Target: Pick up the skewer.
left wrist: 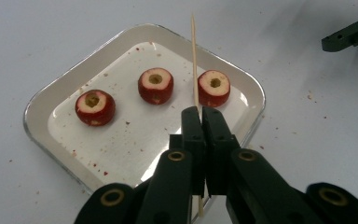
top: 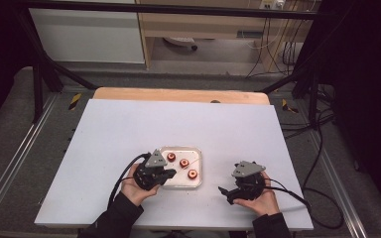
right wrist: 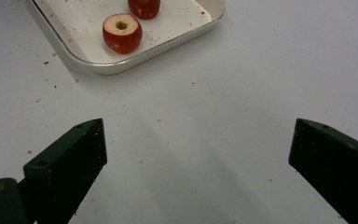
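Under the left gripper (left wrist: 200,114), skewer (left wrist: 194,60) partly hidden between the jaws, lower end cut off by the frame. Pinched tight on that thin stick, tip rising over the tray (left wrist: 51,100) with three cored red fruits (left wrist: 155,85). Right gripper (right wrist: 196,154) spread wide, empty, above bare table (right wrist: 261,70), tray well apart.

fruit pieces (left wrist: 155,86): red skin, cream cut tops | tray (left wrist: 51,93): silver-white | skewer (left wrist: 194,60): pale tan | table (top: 119,129): white

sleeves (top: 119,213): dark, maybe black | grippers: black | top plates (top: 155,159): grey, three-cornered | cables: black
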Available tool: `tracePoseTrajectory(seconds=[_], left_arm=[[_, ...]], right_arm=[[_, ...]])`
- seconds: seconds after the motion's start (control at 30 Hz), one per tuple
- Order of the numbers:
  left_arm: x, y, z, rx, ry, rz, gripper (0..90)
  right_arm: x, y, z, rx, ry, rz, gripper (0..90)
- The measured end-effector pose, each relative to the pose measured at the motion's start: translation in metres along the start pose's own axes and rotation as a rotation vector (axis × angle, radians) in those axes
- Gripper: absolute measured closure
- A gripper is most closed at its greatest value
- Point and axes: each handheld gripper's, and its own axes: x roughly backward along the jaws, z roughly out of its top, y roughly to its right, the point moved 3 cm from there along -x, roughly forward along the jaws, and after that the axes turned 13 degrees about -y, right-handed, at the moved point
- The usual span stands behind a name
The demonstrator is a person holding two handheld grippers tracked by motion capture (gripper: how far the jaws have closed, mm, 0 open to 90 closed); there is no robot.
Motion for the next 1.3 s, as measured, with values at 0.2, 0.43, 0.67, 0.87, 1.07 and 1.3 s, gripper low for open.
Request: tracePoseTrajectory(seconds=[0.2,0.43,0.67,0.87,1.07,1.3], left_arm=[[-0.004,0.009,0.009,-0.041,-0.029,-0.007,88.4],[-0.011,0.022,0.022,-0.086,-0.051,-0.024,88.4],[-0.020,0.035,0.031,-0.133,-0.086,-0.037,88.4],[-0.027,0.043,0.035,-0.154,-0.100,-0.054,88.4],[-0.034,0.051,0.041,-0.171,-0.113,-0.067,88.3],[-0.040,0.058,0.045,-0.183,-0.125,-0.077,88.4]], right_arm=[[0.001,-0.008,0.013,0.095,-0.015,-0.042,7.6],[0.003,-0.016,0.023,0.204,-0.020,-0.082,13.1],[0.001,-0.025,0.028,0.319,-0.027,-0.106,21.5],[-0.002,-0.031,0.029,0.426,-0.020,-0.119,28.5],[-0.006,-0.035,0.027,0.541,-0.027,-0.128,38.0],[-0.009,-0.037,0.024,0.646,-0.052,-0.150,51.3]])
